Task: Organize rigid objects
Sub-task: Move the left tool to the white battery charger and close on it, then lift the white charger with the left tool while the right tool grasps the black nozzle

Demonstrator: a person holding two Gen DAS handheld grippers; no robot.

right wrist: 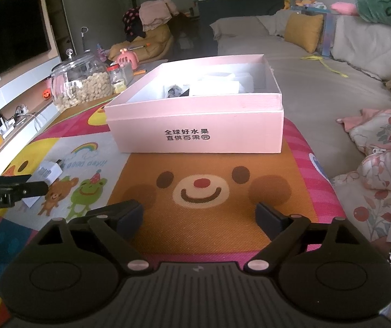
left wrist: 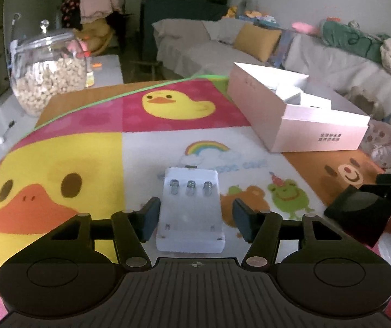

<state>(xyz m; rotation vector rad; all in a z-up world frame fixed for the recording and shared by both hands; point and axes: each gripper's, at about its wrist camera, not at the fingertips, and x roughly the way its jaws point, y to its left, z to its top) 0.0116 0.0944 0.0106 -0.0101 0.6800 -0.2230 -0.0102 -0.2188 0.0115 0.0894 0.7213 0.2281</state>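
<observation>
- Glass jar (left wrist: 48, 75), far left beyond the mat's edge: lid with a clear knob in place, filled well over halfway with small pale round pieces. In the right wrist view a smaller jar with a red lid (right wrist: 117, 78) stands just beside it; contents yellowish, not identifiable.
- Cartoon play mat (left wrist: 59, 164): covers the work surface; duck, rainbow, frog and bear panels visible.
- Left gripper (left wrist: 195, 217): jaws stand apart, and the white battery charger (left wrist: 191, 207) lies flat on the mat between them. The left pad appears to be at the charger's side; a clear gap shows at the right pad. Not clamped.
- Battery charger: bays empty, three spring contacts showing at the far end, resting on the rainbow panel.
- Pink cardboard box (right wrist: 195, 125): open-topped, printed characters on the near wall, standing on the mat to the right of and beyond the charger. Inside: several white boxes or packets and one small dark item; finer detail cannot be told.
- Right gripper (right wrist: 199, 217): jaws wide, nothing between them, over the bear panel in front of the box.
</observation>
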